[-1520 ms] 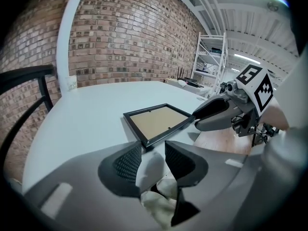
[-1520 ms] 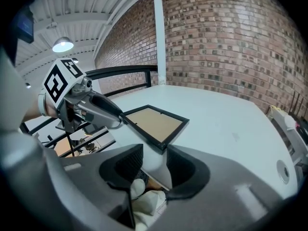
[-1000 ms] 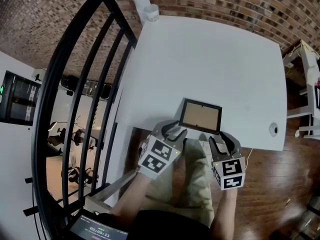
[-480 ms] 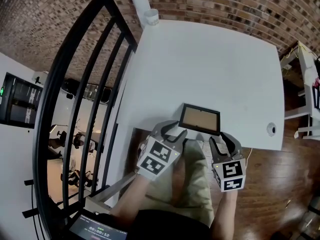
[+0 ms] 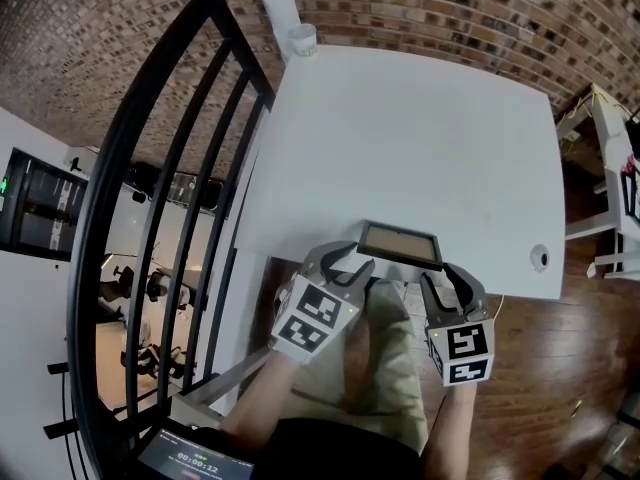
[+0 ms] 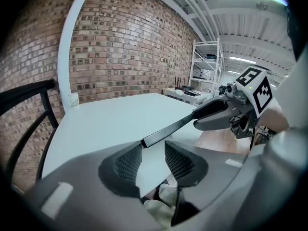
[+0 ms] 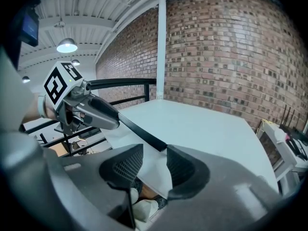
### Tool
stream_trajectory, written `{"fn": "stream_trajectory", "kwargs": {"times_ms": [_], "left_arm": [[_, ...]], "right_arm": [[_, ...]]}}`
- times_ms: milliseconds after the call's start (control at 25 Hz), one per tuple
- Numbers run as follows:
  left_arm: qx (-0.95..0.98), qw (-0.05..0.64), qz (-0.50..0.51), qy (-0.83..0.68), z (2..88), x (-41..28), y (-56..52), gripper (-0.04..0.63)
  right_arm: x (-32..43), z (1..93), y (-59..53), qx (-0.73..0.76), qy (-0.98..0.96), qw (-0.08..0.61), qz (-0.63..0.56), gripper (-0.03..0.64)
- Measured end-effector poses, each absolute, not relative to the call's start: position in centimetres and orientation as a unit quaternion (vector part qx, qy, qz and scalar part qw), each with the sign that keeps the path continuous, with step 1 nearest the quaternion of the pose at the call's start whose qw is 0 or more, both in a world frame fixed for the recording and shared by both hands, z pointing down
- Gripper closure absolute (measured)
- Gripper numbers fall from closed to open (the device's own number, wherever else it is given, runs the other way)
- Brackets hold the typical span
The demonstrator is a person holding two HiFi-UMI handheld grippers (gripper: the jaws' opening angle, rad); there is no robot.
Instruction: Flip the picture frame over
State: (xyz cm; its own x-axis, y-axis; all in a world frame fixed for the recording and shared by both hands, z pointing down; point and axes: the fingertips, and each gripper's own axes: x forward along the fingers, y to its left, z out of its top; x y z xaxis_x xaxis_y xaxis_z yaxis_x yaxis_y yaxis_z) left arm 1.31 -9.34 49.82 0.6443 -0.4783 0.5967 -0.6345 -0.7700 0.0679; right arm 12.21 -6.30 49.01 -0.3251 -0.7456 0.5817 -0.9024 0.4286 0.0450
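Red-brown brick wall (image 5: 450, 8) stands behind our big white table (image 5: 420, 138). At the table's near edge, the black picture frame (image 5: 400, 242) with a brown board inside tips up. Our left gripper (image 5: 350, 262) pinches one near corner and our right gripper (image 5: 442, 280) pinches the other. The head view shows us the brown board. Both gripper views show only a thin black bar. Only the left gripper view shows white shelves (image 6: 206, 66).
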Motion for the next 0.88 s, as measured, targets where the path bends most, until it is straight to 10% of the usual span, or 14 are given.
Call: {"fn": "stream_trajectory", "kwargs": {"times_ms": [880], "left_arm": [[0.899, 0.131, 0.277, -0.312, 48.4, 1.3, -9.2, 0.431]], "right_arm": [[12.1, 48.0, -6.0, 0.524, -0.798, 0.261, 0.142, 0.482]]}}
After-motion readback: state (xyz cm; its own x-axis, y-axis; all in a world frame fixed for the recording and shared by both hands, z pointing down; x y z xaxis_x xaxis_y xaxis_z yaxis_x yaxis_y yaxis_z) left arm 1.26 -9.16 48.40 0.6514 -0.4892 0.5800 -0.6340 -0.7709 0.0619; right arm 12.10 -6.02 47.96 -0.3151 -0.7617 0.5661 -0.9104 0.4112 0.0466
